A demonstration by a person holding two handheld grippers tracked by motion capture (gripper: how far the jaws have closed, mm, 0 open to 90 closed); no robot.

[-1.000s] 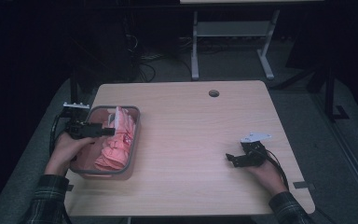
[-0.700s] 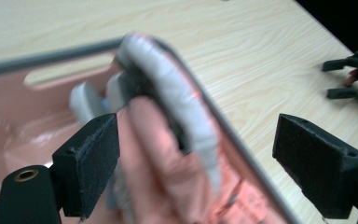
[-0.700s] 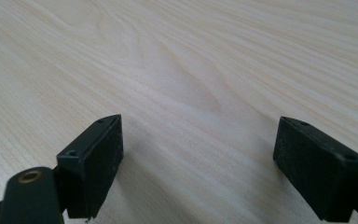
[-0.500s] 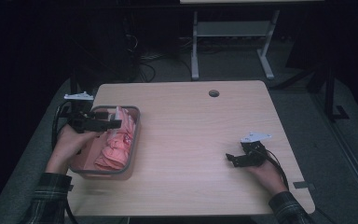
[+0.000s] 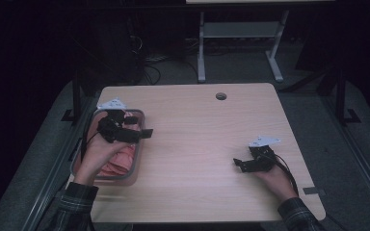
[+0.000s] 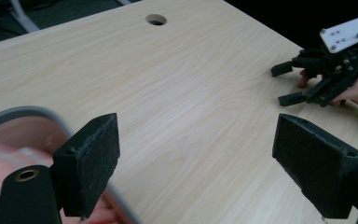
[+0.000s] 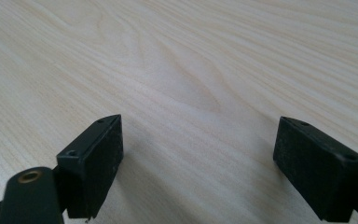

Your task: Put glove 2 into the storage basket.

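The pink cloth (image 5: 118,161) lies bunched in the grey tray (image 5: 134,168) at the table's left edge, and nothing grips it. Start at the left gripper (image 5: 142,131): in the left gripper view its two pads (image 6: 91,163) stand wide with only bare wood between them, held above the tray's right rim and pointing out across the table (image 5: 207,139) toward the right gripper (image 5: 239,163). That one rests low over the wood near the right edge, its jaws also spread wide and empty (the right gripper view has plain grain between the pads).

What could go wrong, as I judge it: the left hand sits so close over the rim that a careless dip could knock or drag the tray, or pinch just a fold and leave the rest behind.

The heap is crumpled; its long axis seems to follow the tray's, running from the person toward the far side, with no distinct end pointing anywhere.
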